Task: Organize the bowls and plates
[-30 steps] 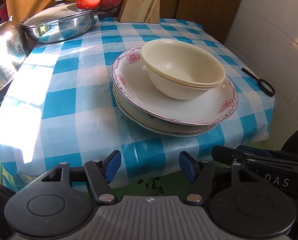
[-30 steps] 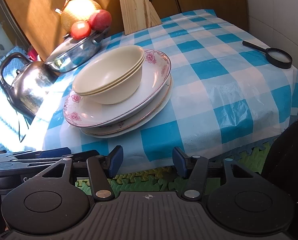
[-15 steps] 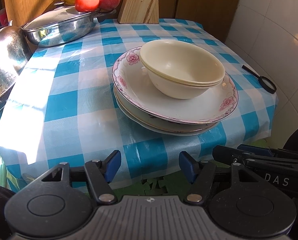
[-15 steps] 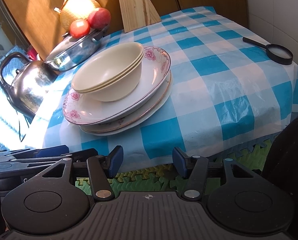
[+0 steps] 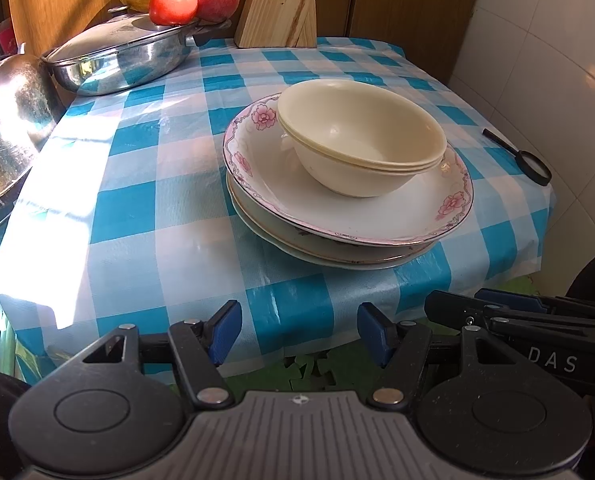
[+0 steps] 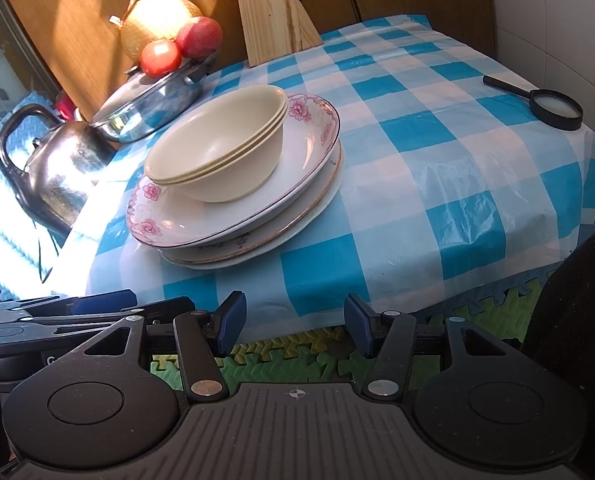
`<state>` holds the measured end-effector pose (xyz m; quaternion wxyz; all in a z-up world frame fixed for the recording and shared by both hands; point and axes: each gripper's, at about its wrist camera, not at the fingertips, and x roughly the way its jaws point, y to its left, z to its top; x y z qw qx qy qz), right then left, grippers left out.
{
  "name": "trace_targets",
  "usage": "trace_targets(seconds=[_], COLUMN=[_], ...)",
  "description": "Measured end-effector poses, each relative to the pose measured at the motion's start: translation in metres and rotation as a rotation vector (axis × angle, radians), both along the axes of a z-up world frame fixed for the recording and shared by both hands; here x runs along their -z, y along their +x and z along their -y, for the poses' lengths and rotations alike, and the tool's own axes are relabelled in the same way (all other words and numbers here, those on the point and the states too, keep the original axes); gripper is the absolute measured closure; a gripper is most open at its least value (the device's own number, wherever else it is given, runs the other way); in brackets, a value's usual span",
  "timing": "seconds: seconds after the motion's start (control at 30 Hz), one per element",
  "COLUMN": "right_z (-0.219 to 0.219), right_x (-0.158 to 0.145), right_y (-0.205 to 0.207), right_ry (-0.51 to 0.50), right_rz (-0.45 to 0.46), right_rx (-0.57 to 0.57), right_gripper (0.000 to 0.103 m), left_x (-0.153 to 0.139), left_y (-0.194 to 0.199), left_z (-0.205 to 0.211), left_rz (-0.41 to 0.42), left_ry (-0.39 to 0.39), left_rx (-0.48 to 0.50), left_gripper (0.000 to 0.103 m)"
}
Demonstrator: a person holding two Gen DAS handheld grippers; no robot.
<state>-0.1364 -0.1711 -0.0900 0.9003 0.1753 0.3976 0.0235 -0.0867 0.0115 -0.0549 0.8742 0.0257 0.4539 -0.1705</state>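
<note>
My left claw [image 5: 299,332] and right claw [image 6: 295,322] both stand open and empty, short of the surface [image 5: 145,184]. Cream bowls [image 5: 361,140] sit nested on the stacked plates [image 5: 349,216]. Judged: stacking looks complete; nothing obviously remains.

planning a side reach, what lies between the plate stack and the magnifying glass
Only bare checked tablecloth lies between the plate stack and the magnifying glass; the right wrist view shows it best.
</note>
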Motion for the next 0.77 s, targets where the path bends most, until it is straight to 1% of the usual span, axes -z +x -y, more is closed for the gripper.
trace_targets(seconds=[0.77], right_z=[0.0004], right_x=[0.0003], right_y=[-0.0002], right_ry=[0.0], right_rz=[-0.001], right_rx=[0.0], right_gripper=[0.04], left_x=[0.0003], left_y=[0.0018], left_z=[-0.0003], left_rz=[0.01], left_ry=[0.008], left_rx=[-0.003], left_gripper=[0.043])
